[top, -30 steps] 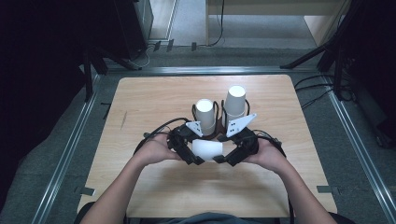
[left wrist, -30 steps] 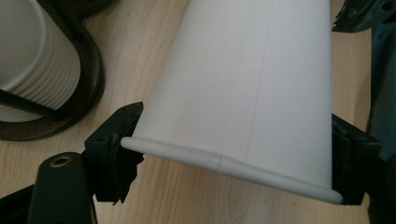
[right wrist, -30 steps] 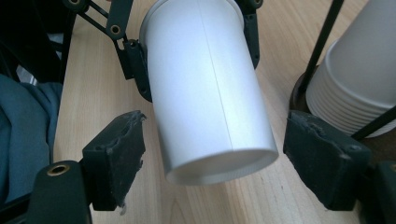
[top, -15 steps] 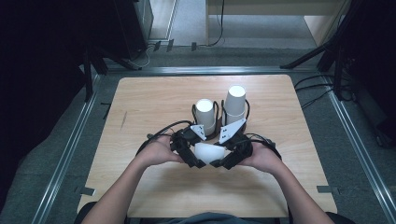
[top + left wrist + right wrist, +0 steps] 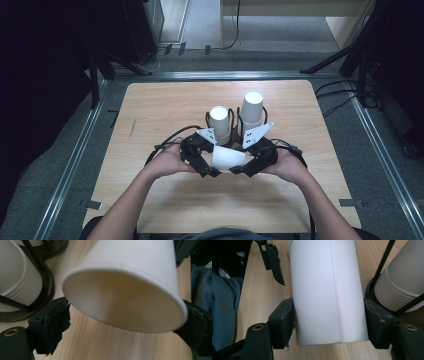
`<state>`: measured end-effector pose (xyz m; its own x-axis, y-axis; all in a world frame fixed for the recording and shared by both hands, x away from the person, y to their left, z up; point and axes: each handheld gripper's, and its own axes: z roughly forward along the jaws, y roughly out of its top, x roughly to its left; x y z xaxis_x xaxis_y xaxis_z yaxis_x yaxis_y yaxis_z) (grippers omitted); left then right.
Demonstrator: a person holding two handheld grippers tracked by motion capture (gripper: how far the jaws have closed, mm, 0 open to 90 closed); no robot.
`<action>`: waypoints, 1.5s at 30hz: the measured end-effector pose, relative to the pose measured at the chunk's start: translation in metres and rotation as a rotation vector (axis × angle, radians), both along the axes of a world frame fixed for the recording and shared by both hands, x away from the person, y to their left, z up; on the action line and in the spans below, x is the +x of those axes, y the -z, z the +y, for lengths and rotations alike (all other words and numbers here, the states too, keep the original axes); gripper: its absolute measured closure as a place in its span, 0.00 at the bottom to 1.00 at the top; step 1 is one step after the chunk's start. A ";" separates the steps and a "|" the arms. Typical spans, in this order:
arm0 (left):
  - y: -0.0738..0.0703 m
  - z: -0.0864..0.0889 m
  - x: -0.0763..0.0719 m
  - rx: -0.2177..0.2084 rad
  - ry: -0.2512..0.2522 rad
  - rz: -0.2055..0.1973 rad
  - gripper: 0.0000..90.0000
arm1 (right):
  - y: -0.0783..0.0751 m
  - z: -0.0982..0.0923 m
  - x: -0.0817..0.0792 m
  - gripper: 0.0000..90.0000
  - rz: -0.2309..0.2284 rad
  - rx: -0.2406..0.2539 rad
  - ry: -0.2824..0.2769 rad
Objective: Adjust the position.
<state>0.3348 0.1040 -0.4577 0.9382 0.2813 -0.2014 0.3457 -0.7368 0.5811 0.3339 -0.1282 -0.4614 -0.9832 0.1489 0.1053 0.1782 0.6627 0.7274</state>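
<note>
A white paper cup (image 5: pixel 227 159) lies on its side above the wooden table, between both hands. My right gripper (image 5: pixel 245 162) has just been closing, and its pads press on the cup's two sides near the base (image 5: pixel 329 290). My left gripper (image 5: pixel 212 162) has just been opening. Its jaws stand wide around the cup's open mouth (image 5: pixel 125 290), and whether the pads still touch the rim is hard to tell.
Two stacks of white paper cups stand in black wire holders just behind the hands, a shorter one (image 5: pixel 220 122) and a taller one (image 5: pixel 251 112). Bare tabletop (image 5: pixel 165 110) lies to the left, right and front. Dark floor and cables surround the table.
The right gripper's jaws have closed onto the cup. The left gripper's jaws have widened at its mouth. Both hands have stayed in about the same place.
</note>
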 end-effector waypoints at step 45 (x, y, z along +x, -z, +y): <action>-0.014 0.016 -0.001 -0.328 -0.065 0.081 0.24 | -0.013 -0.005 0.000 0.31 0.046 0.132 -0.023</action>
